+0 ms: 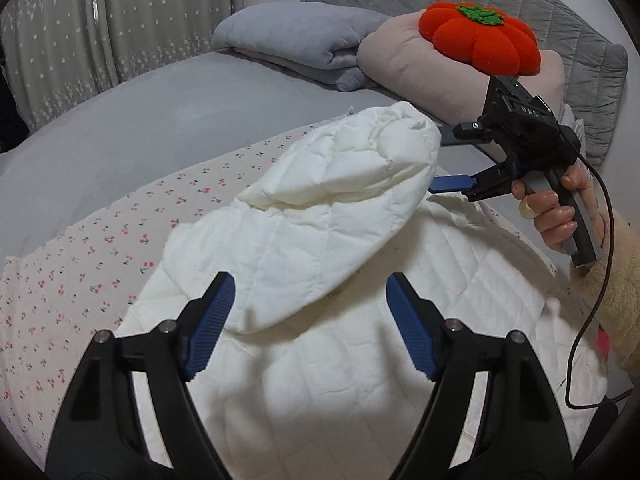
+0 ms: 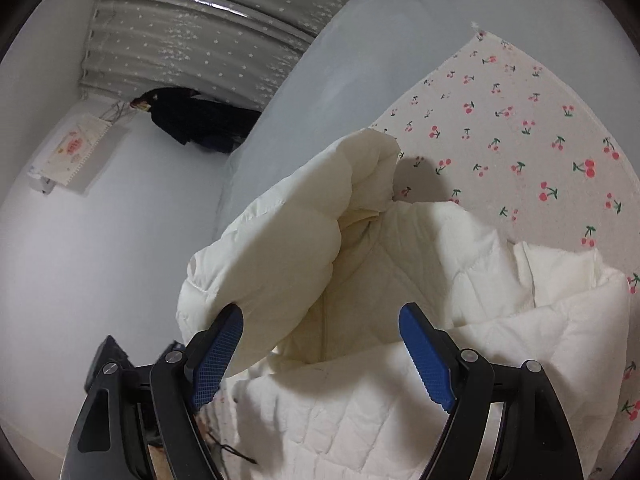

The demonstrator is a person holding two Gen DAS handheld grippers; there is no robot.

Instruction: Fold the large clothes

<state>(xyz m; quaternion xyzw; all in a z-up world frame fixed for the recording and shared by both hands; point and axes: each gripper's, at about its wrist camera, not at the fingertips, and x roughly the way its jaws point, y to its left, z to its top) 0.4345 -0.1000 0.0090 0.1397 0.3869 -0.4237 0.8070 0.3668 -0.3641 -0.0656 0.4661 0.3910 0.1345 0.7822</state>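
A white quilted jacket (image 1: 320,352) lies on a cherry-print cloth (image 1: 100,248) on the bed. One puffy sleeve (image 1: 332,200) is folded across its body. My left gripper (image 1: 310,320) is open above the jacket's lower part, with the sleeve's end between the blue pads (image 1: 210,324) but not pinched. My right gripper (image 1: 440,160) shows in the left wrist view, open beside the sleeve's cuff end. In the right wrist view the right gripper (image 2: 320,356) is open, with the sleeve (image 2: 280,260) lying between the fingers, and the jacket (image 2: 400,400) is below.
A grey folded blanket (image 1: 296,40), a pink pillow (image 1: 432,64) and an orange pumpkin cushion (image 1: 480,36) sit at the bed's head. Grey sheet (image 1: 140,112) spreads left. A star-print curtain (image 2: 200,28), a white wall and a dark garment (image 2: 196,120) lie beyond the bed edge.
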